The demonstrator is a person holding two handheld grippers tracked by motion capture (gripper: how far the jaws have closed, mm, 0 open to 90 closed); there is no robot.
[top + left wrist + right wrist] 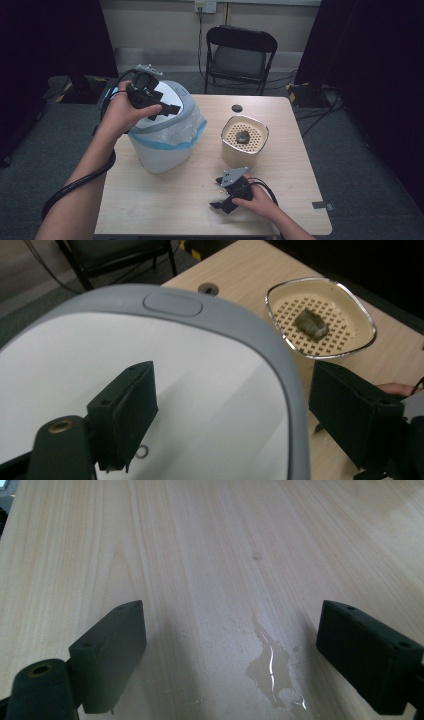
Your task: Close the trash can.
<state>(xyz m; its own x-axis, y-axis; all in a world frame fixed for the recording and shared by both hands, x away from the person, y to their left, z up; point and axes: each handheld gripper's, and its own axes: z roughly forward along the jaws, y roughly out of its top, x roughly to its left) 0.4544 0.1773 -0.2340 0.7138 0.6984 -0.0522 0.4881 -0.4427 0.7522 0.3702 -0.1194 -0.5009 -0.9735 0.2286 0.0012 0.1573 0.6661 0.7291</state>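
Observation:
A white bin [162, 145] with a grey-rimmed lid [150, 370] and a blue-edged plastic liner [192, 131] stands on the left of the table. My left gripper [165, 111] hovers open just over the lid, one jaw on each side of the lid's right rim [235, 415]. The lid's grey push button [172, 304] lies ahead of the jaws. A cream pot with a perforated strainer insert [244, 139] holds a dark wet lump [311, 322]. My right gripper [222, 205] rests open low on the table near the front edge, nothing between its jaws [230, 655].
A small puddle of water [272, 670] lies on the wooden table [150, 210] between the right gripper's jaws. A dark round grommet [237, 108] sits near the table's far edge. A black folding chair [241, 52] stands behind the table, with cables on the floor.

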